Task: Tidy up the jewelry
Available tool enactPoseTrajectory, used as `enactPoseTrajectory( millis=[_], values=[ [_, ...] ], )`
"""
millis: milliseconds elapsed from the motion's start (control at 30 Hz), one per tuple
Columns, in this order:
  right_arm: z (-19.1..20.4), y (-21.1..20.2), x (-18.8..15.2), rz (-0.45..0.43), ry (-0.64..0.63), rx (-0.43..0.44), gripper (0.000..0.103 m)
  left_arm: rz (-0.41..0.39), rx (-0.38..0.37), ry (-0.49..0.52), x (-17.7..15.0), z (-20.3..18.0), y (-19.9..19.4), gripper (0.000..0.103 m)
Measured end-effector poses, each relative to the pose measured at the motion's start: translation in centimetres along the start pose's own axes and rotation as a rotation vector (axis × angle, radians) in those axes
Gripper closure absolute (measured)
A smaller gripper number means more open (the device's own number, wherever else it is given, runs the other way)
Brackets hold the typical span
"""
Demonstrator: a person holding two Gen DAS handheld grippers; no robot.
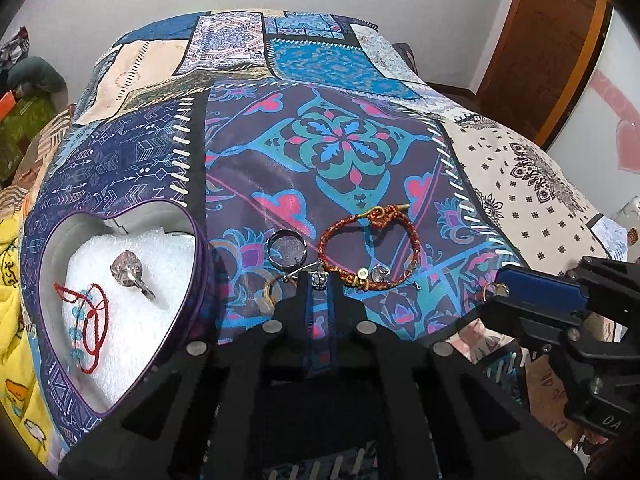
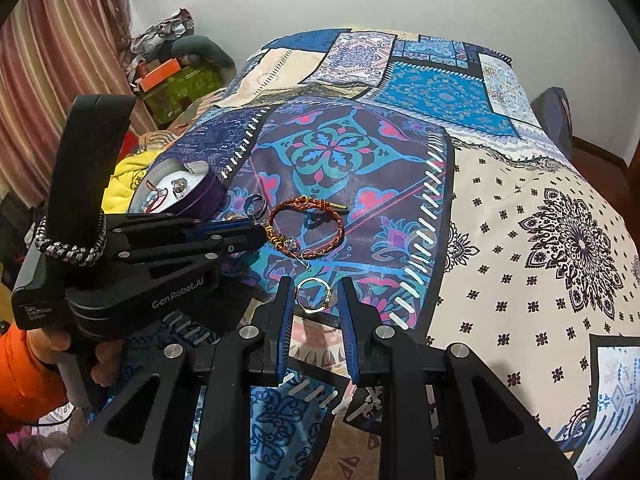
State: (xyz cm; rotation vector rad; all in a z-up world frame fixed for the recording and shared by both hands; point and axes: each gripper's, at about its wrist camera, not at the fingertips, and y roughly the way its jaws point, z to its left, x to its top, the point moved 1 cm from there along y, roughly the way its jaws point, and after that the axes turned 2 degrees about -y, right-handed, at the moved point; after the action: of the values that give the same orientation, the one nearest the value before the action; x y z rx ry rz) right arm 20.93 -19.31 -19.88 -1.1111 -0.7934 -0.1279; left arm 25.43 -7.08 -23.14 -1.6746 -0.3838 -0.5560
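Observation:
My left gripper (image 1: 319, 280) is shut on a small crystal earring (image 1: 319, 278), low over the patchwork bedspread (image 1: 340, 140). Just beyond its tips lie a dark ring (image 1: 287, 248), a pale gold ring (image 1: 269, 294), a red braided bracelet (image 1: 368, 248) and a second crystal earring (image 1: 380, 273). To the left, a heart-shaped tin (image 1: 200, 264) holds a large-stone ring (image 1: 130, 274) and a red thread bracelet (image 1: 94, 320) on white foam. My right gripper (image 2: 316, 300) is shut on a thin gold ring (image 2: 314, 295), held upright off the cloth, to the right of the braided bracelet (image 2: 306, 226).
The bed takes up most of both views. A yellow blanket (image 1: 12, 280) lies past the tin at the left edge. Clutter and boxes (image 2: 172, 76) sit by a striped curtain. A wooden door (image 1: 536, 52) stands at the far right. A hand in an orange sleeve (image 2: 28, 376) holds the left gripper.

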Motion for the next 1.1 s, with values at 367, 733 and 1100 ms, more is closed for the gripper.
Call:
enactPoseTrajectory(
  millis=[367, 733, 1100],
  values=[
    [0.4, -1.0, 0.7, -0.023, -0.006, -0.009, 0.083, -0.054, -0.028, 0.016, -1.7, -0.5, -3.7, 0.098],
    [3.3, -2.6, 3.2, -0.099, -0.039, 0.004, 0.083, -0.181, -0.026, -0.002, -1.6, 1.2, -10.6, 0.098],
    [7.2, -1.7, 5.8, -0.129, -0.101, 0.045, 0.083, -0.281, 0.013, -0.049, -0.6, 5.2, -14.6, 0.098]
  ],
)
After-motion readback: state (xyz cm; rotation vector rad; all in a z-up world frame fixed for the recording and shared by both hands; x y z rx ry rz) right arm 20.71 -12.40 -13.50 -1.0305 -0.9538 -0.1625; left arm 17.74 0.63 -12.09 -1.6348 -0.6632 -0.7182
